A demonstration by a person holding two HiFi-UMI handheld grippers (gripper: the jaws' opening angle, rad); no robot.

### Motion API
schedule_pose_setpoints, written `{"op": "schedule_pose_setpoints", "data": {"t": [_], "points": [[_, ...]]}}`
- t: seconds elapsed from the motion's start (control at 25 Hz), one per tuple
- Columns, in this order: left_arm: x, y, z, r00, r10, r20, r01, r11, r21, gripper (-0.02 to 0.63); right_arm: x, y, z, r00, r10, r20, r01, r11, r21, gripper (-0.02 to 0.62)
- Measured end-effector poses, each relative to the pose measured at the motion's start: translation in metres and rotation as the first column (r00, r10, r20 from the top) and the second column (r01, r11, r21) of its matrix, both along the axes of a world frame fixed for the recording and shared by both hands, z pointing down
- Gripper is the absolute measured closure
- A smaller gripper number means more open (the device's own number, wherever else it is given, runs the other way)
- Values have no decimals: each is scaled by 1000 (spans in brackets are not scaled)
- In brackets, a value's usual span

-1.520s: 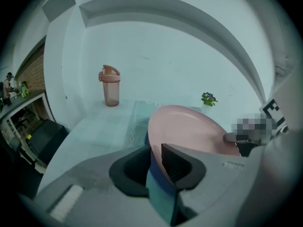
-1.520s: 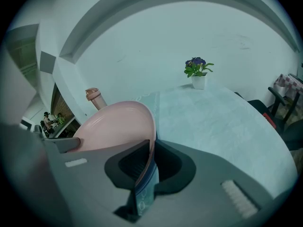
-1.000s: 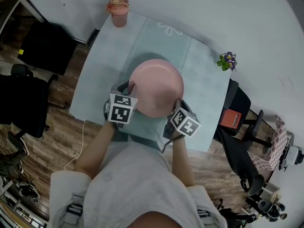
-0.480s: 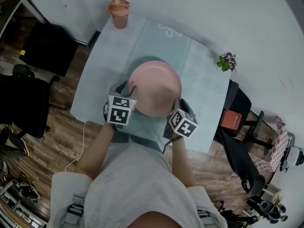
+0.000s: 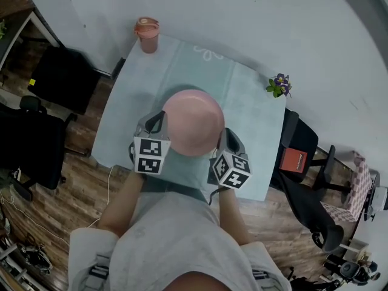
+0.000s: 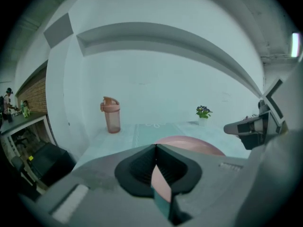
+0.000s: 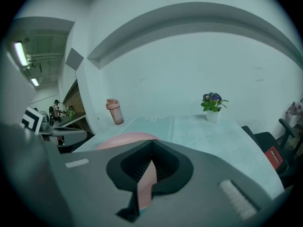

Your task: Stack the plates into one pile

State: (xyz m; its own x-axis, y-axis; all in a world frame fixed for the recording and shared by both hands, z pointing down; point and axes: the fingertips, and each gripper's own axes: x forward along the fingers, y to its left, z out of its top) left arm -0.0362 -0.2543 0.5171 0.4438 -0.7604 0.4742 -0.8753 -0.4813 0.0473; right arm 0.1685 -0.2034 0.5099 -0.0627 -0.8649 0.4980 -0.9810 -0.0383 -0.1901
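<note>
A pale teal table lies under my jaws. The head view shows the whole pink plate between my left gripper and right gripper. Each gripper view shows only its rim, on which my jaws have just closed.

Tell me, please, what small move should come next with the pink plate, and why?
Probably move both grippers together, level, carrying the pink plate: the left gripper and right gripper are each shut on opposite sides of its rim, so uneven motion could twist it. No other plate shows on the table, so its destination is unclear.
</note>
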Motion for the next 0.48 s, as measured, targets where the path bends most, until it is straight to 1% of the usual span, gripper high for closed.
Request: {"op": "schedule_pose_setpoints", "data": {"t": [0.12,0.24,0.36,0.48], "points": [[7,4,-29,999,24,-23,-22,997,79,600,-1,1,-24,1000,-30,-7,30,998,61,594],[13,8,-54,998,34,-47,-27,990,137,600,-1,2,-49,998,-54,-10,55,991,122,594],[18,12,-80,996,38,-78,-22,981,195,600,2,2,-75,997,-72,-26,76,979,189,594],[24,18,-106,993,42,-107,-15,969,247,600,7,4,-100,994,-83,-65,97,965,244,594]]}}
